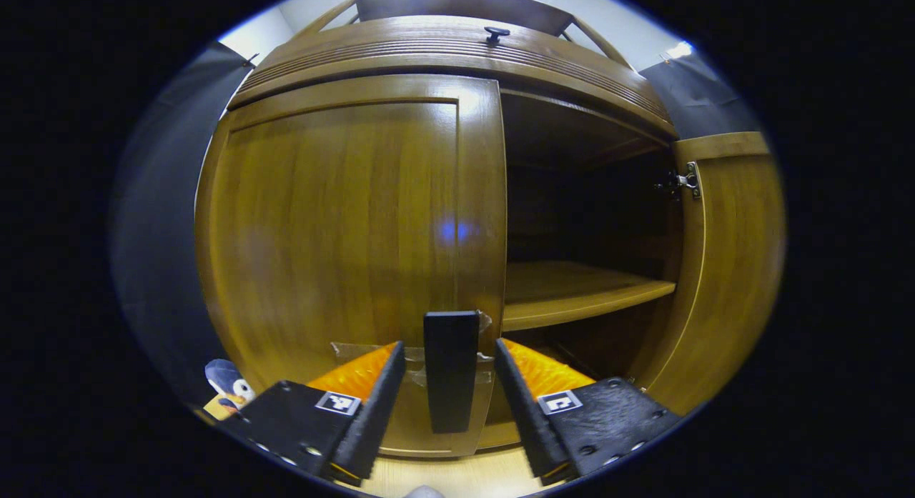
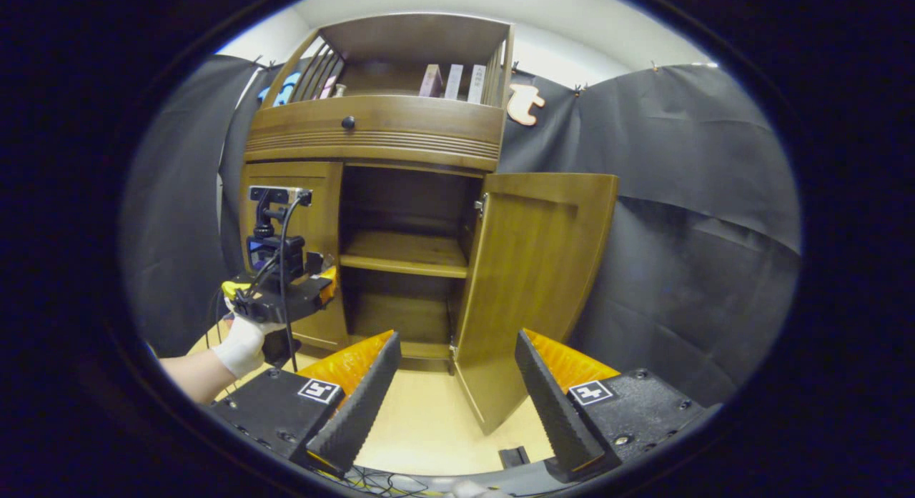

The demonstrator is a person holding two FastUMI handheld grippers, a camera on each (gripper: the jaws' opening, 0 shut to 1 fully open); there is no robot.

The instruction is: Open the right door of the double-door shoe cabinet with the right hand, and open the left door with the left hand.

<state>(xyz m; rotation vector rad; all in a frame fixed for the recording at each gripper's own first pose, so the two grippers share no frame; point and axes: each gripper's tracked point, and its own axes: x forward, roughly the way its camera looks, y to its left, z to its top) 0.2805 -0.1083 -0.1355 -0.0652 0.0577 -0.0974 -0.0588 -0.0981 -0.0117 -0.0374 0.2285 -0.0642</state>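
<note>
Left gripper view: left gripper point(image 1: 449, 398) spread wide around flat dark handle point(image 1: 450, 369) of closed glossy wooden left door point(image 1: 343, 226). Right gripper view, frame centre: right door point(image 2: 532, 284) swung out; right gripper point(image 2: 454, 394) open, empty.

The shoe cabinet point(image 2: 379, 126) was honey-brown wood with vertical grain; its left door point(image 1: 343, 226) bore a black handle point(image 1: 450, 369). The floor point(image 2: 429, 426) was pale beige, the booth wall point(image 2: 679, 198) black, the glove point(image 2: 243, 344) white.
</note>
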